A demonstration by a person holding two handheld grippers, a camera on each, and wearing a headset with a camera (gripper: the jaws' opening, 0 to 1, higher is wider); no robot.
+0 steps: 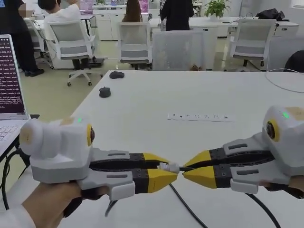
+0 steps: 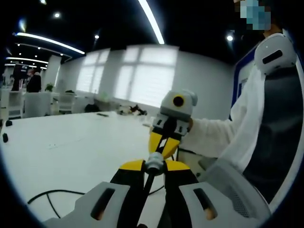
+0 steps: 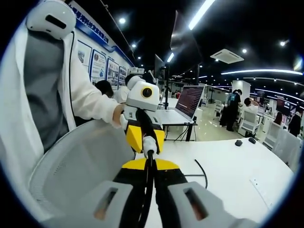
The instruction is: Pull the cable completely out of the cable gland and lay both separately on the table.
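A small white cable gland [image 1: 169, 167] sits between the yellow tips of my left gripper [image 1: 172, 170], which is shut on it. A black cable [image 1: 186, 168] comes out of the gland toward the right, and my right gripper [image 1: 188, 170] is shut on it just beside the gland. Both grippers meet tip to tip above the white table [image 1: 156, 102]. In the left gripper view the gland [image 2: 154, 163] is at my left gripper's [image 2: 154, 167] tips, with cable [image 2: 146, 186] running back between the jaws. In the right gripper view the cable [image 3: 148, 178] lies along my right gripper [image 3: 148, 164] to the gland [image 3: 149, 144].
More black cable [image 1: 190, 209] trails across the table below the grippers. A laptop [image 1: 9, 80] stands at the left edge. A flat white power strip [image 1: 199, 116] and two dark small objects [image 1: 105, 92] lie further back. Office chairs [image 1: 134, 45] and people are behind the table.
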